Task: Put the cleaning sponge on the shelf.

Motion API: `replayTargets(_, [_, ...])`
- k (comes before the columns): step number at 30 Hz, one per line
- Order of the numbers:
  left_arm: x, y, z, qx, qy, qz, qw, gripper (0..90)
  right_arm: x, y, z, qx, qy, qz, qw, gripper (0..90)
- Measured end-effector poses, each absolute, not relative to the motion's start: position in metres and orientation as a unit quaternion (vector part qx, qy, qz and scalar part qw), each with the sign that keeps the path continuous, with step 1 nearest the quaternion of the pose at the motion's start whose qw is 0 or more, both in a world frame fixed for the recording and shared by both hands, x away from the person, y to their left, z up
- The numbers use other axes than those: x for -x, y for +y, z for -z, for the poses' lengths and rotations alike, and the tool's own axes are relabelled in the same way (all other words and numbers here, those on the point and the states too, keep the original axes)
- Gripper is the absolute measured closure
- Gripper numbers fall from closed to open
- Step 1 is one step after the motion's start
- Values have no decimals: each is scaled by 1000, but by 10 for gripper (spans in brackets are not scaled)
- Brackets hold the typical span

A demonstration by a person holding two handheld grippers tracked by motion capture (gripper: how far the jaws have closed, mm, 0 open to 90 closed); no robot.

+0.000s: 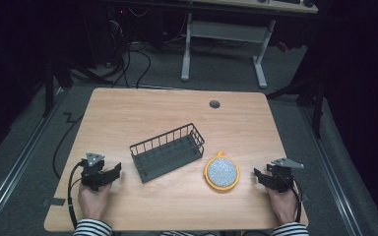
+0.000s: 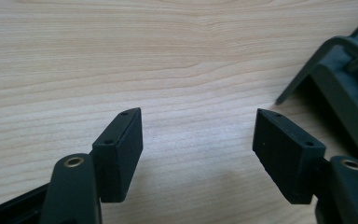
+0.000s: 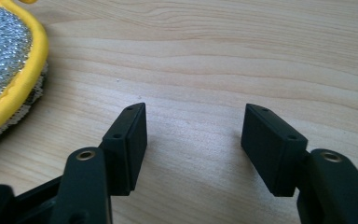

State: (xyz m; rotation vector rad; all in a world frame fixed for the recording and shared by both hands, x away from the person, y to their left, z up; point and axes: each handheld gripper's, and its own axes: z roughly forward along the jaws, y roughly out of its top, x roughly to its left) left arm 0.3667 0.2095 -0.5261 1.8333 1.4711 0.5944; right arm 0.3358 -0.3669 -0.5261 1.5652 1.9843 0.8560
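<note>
You are holding two grippers low over the table (image 1: 128, 108), the left gripper (image 1: 109, 173) and the right gripper (image 1: 261, 176) both spread wide and gripping nothing. One dark wire basket (image 1: 167, 151) is sitting mid-table between them. One yellow-rimmed round scrubber (image 1: 222, 171) is lying just beside the basket, near your right gripper.

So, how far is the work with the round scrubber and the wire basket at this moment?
Nothing looks done yet: the yellow-rimmed round scrubber lies on the table beside the wire basket, which looks empty. Nothing is in hand: the left gripper and right gripper rest open near the front edge. Grasping the scrubber, probably to move it into the basket, is left.
</note>
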Motion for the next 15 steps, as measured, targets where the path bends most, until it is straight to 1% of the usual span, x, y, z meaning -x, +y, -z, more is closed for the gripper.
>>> replayTargets(4, [-368,209,528,-713,566,-236,340,340,-335,-364,520,-567,724,-322,224,427])
replayTargets(7, [-368,208,532,-717,562,-238,335,340,-335,-357,506,-553,731,-337,217,436])
replayTargets(9, [-367,208,536,-720,561,-239,332,340,-336,-352,499,-546,735,-348,200,436])
replayTargets(10, [-367,208,536,-720,561,-239,332,338,-336,-352,499,-546,735,-348,200,436])
replayTargets(13, [-366,206,537,-721,560,-245,326,330,-341,-338,492,-516,759,-360,166,436])
replayTargets(14, [-366,206,537,-721,560,-245,326,326,-341,-338,492,-516,759,-360,166,436])
replayTargets(15, [-367,206,537,-721,560,-244,327,326,-345,-330,488,-509,766,-362,152,434])
